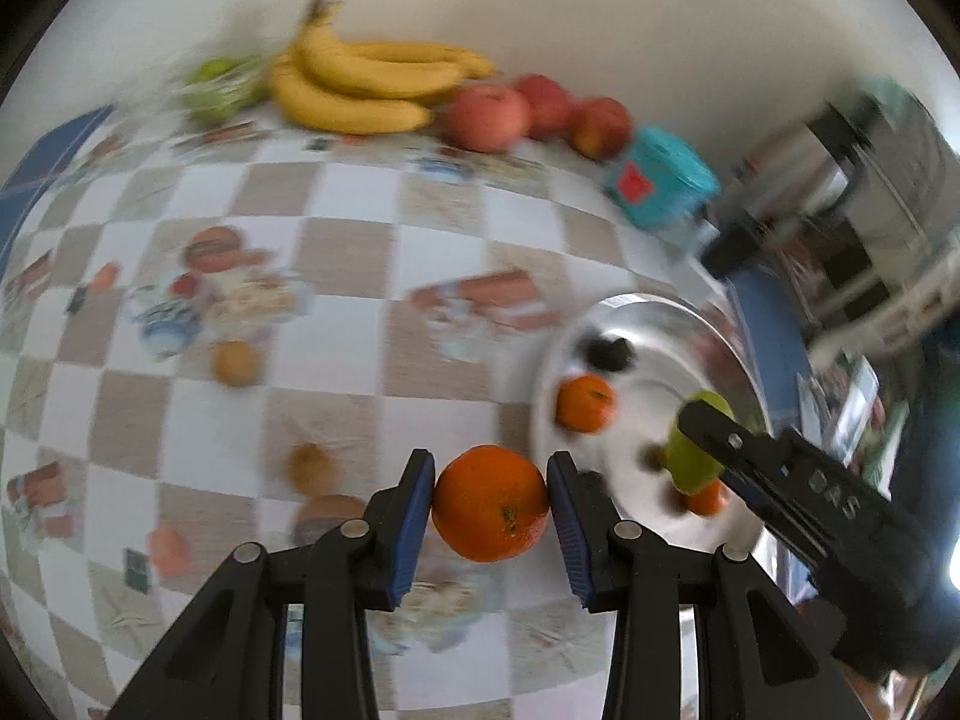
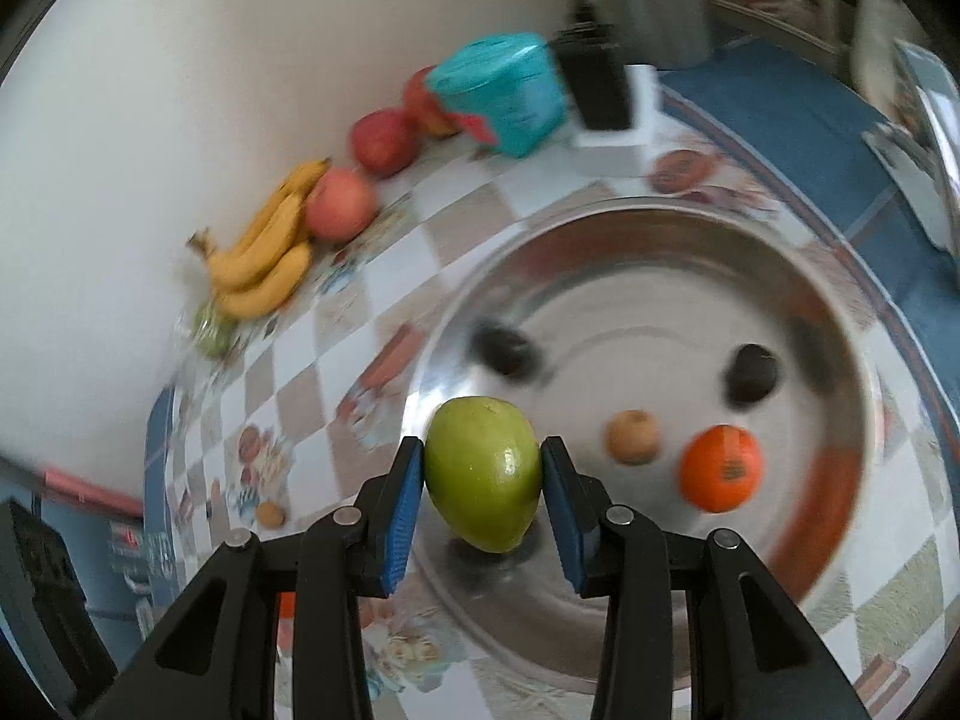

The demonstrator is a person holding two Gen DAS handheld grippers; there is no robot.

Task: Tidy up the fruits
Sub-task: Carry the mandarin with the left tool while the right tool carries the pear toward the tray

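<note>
The right hand-held gripper (image 2: 483, 483) is clenched on a green mango (image 2: 483, 477), long axis running up and down between the pads, narrow end down, hanging over the near wall of the steel bowl (image 2: 600, 228). The left hand-held gripper (image 1: 489, 504) grips an orange (image 1: 489, 504) above the worktop (image 1: 360, 228); the bowl lies to its right, so the right is nearer.

Plain white wall (image 1: 600, 12) stands ahead of the tool, meeting the table edge. Checkered tablecloth (image 1: 360, 228) with printed food pictures lies beneath. Blurred furniture (image 1: 870, 180) at right.
</note>
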